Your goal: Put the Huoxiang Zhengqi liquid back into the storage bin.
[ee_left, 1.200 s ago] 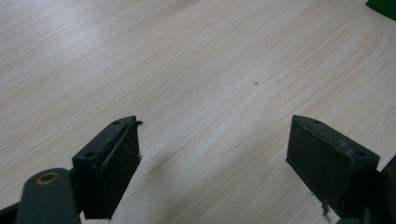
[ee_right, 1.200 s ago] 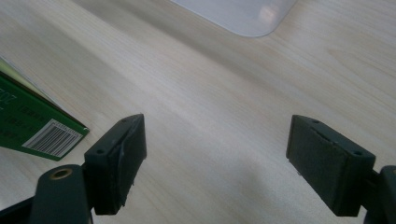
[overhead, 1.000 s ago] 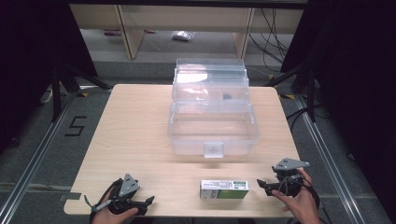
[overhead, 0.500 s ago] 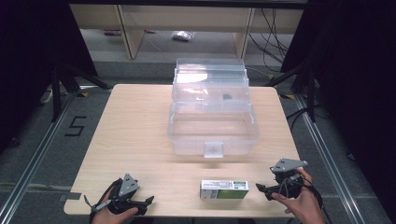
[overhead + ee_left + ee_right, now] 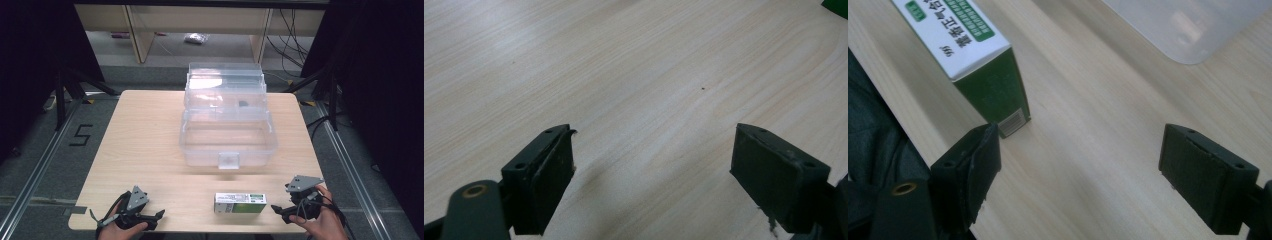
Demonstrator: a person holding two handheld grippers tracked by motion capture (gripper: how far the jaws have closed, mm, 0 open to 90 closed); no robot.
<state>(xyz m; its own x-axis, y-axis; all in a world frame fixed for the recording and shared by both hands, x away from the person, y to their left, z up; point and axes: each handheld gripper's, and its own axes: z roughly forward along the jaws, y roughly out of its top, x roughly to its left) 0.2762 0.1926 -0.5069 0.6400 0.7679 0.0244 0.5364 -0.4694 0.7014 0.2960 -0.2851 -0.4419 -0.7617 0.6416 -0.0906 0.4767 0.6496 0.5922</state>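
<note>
One carton [image 5: 240,202] lies flat on the counter [image 5: 145,135], long axis running toward the right gripper [image 5: 280,211], its green end face just ahead of that gripper's left jaw. Top label: green print, unreadable. One clear bin [image 5: 227,135] lies beyond. Right jaws wide, empty. Left gripper [image 5: 155,216] jaws wide, empty, over bare counter.

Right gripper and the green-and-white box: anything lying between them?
Nothing. In the high view only bare table separates the right gripper from the box; the right gripper view shows the same.
</note>
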